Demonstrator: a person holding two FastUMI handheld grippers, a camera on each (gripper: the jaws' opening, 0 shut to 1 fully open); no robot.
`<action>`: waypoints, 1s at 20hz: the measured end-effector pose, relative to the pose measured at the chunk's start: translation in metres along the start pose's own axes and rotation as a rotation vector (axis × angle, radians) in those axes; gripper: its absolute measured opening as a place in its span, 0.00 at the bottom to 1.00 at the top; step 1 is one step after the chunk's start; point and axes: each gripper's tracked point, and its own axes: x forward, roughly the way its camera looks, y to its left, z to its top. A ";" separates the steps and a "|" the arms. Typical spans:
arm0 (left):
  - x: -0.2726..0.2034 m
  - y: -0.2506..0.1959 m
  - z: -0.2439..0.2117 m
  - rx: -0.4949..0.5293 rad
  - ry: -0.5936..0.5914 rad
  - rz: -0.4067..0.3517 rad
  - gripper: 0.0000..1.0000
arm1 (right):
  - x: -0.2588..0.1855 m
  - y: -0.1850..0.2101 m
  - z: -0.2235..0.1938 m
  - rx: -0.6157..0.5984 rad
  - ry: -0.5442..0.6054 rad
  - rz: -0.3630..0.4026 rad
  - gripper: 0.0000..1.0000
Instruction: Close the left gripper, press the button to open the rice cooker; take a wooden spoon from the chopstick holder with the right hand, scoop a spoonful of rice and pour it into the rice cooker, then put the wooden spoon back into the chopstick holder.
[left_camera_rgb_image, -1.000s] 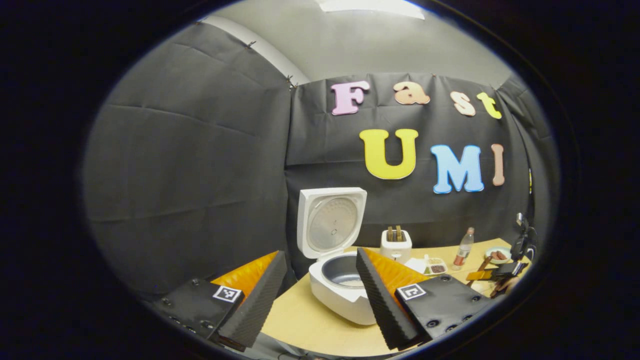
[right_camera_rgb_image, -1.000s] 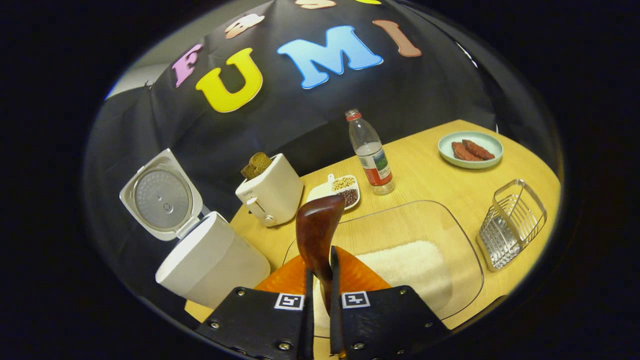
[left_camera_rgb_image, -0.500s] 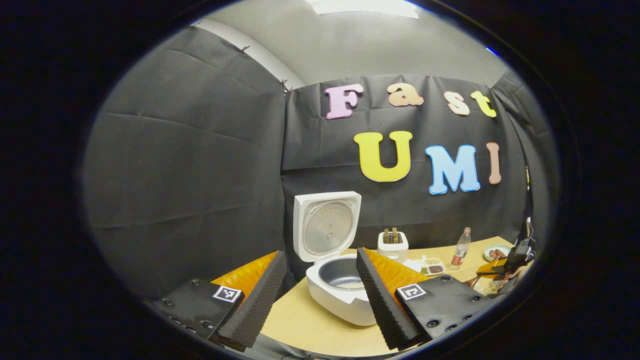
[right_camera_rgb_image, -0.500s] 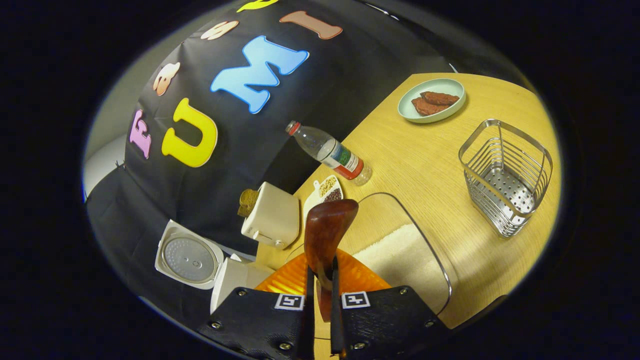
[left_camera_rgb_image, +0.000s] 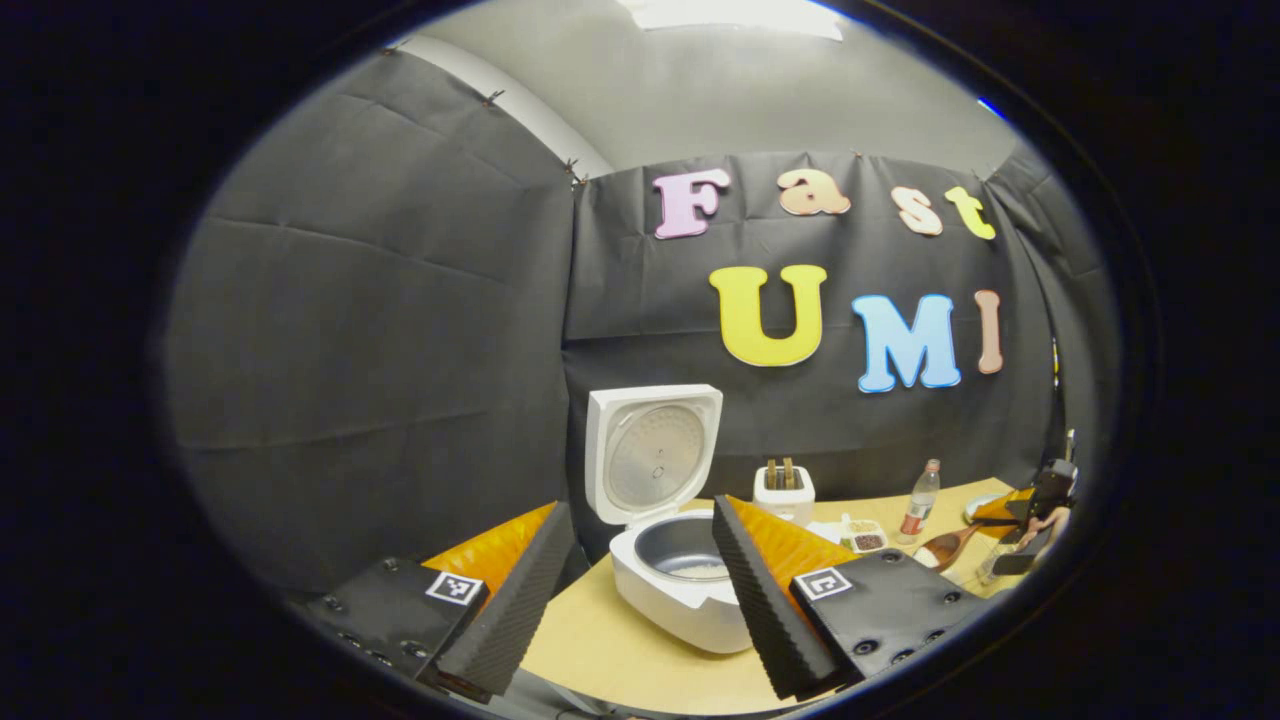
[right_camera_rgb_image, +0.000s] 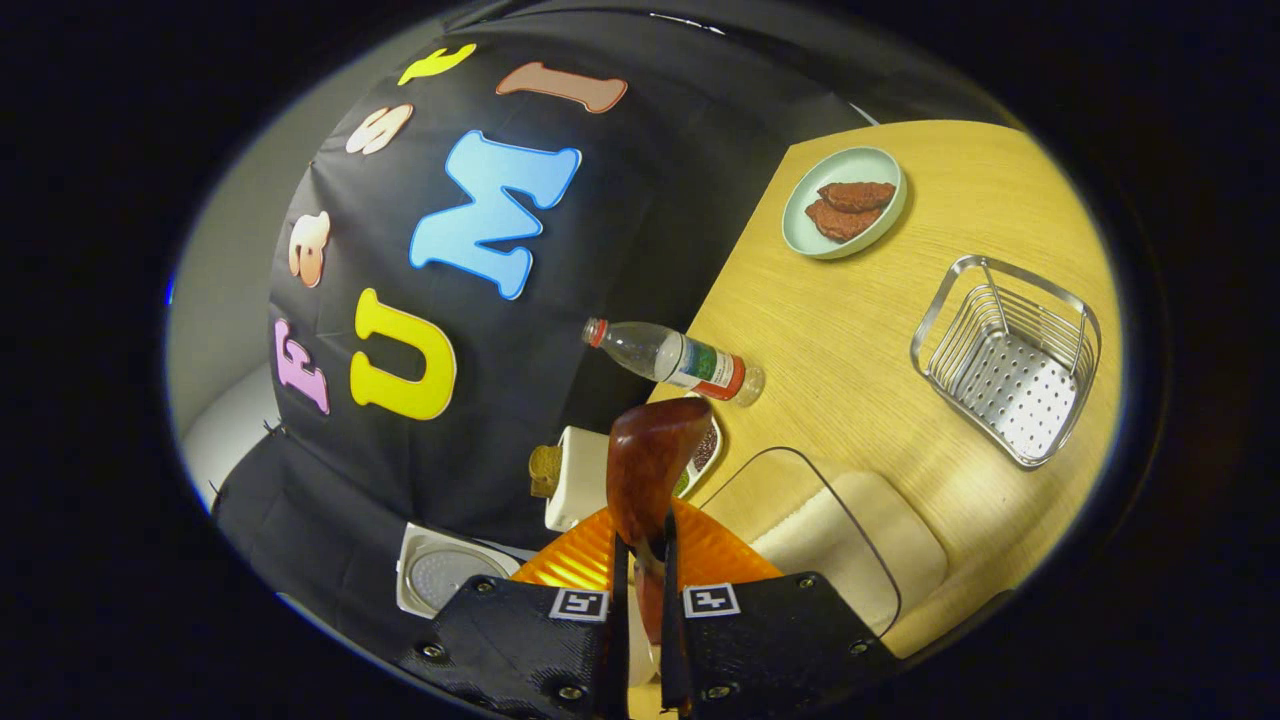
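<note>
Spoon heading back to the holder

Left gripper view: left gripper (left_camera_rgb_image: 630, 590) hangs apart before the open rice cooker (left_camera_rgb_image: 670, 580), rice inside.
Right gripper view: right gripper (right_camera_rgb_image: 640, 600) clamps the wooden spoon (right_camera_rgb_image: 650, 470), bowl pointing forward along the fingers; it has swung from the rice tray (right_camera_rgb_image: 850, 530) toward the wire holder (right_camera_rgb_image: 1010, 370) on the counter (right_camera_rgb_image: 850, 320).
</note>
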 end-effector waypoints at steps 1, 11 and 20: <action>0.000 0.001 -0.001 -0.003 0.000 0.001 0.97 | 0.001 0.007 -0.002 0.032 0.009 0.020 0.13; 0.003 0.024 -0.015 -0.054 0.018 0.023 0.99 | 0.029 0.101 -0.056 0.109 0.131 0.170 0.12; -0.005 0.074 -0.036 -0.101 0.044 0.109 0.99 | 0.069 0.174 -0.130 -0.034 0.230 0.235 0.12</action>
